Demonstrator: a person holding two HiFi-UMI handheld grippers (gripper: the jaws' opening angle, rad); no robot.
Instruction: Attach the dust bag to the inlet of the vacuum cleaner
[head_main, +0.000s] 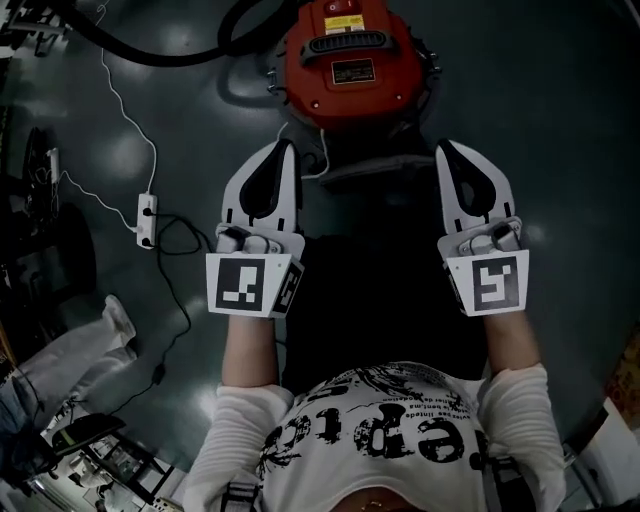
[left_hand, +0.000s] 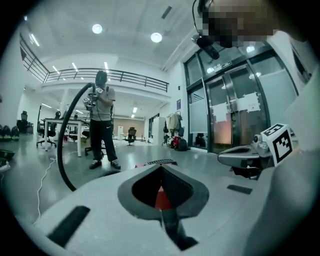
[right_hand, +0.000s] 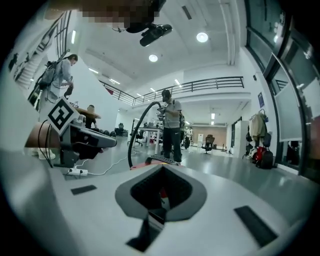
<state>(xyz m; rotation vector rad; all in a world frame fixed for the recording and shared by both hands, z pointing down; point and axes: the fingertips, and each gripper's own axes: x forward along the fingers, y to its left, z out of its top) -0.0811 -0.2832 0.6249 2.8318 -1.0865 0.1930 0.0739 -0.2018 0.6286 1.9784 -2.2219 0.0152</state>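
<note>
The red vacuum cleaner (head_main: 348, 62) stands on the dark floor at the top centre, with its black hose (head_main: 170, 50) curving off to the left. My left gripper (head_main: 287, 150) and right gripper (head_main: 445, 150) are held up side by side just short of it, and both point toward it. Each one's jaws are shut with nothing between them. In the left gripper view the vacuum's red top (left_hand: 161, 199) shows through the jaw window. The right gripper view shows its handle (right_hand: 159, 160) just past the tips. I cannot make out a dust bag for certain.
A white power strip (head_main: 147, 218) with white and black cables lies on the floor at left. A pale cloth-like shape (head_main: 85, 350) lies at the lower left. A person (left_hand: 102, 125) stands further off in the hall, near desks and chairs.
</note>
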